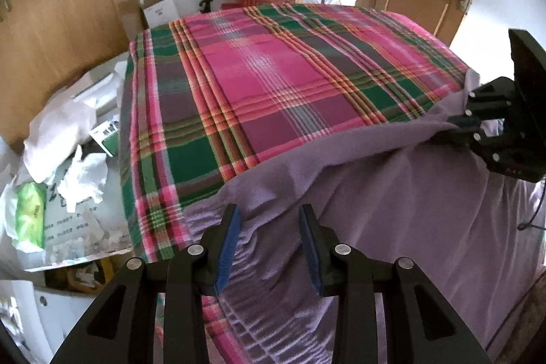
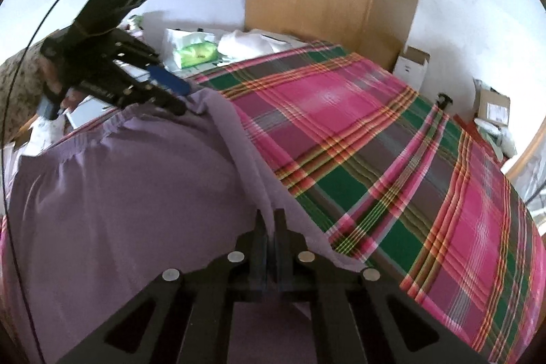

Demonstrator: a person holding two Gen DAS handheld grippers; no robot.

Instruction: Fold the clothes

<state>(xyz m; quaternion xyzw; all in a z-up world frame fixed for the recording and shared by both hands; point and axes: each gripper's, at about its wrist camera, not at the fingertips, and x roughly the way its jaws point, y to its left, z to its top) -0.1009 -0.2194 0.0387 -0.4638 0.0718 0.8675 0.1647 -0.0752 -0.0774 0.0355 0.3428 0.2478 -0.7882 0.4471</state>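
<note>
Where gathered, soft mauve garment (image 1: 392, 193)

No readable text, labels (all blurred)

The left gripper (image 1: 271, 244) fills the lower middle of its own wrist view, jaws standing apart with a clear gap between the blue pads (image 1: 228, 248); nothing is clamped between them there; in the right wrist view the same gripper (image 2: 174, 98) sits at upper left, tilted down toward the frame's centre, its blue pad and dark finger tips spread, a hand (image 2: 56, 87) gripping its handle at the left edge, with a patterned sleeve (image 2: 18, 91) behind it. The right gripper (image 2: 271, 224) occupies the lower middle of its own view, jaws drawn together, pinching a fold of purple cloth (image 2: 112, 193); in the left wrist view it (image 1: 467, 125) enters from the right edge, pointing left, tips closed on the cloth's edge.
</note>
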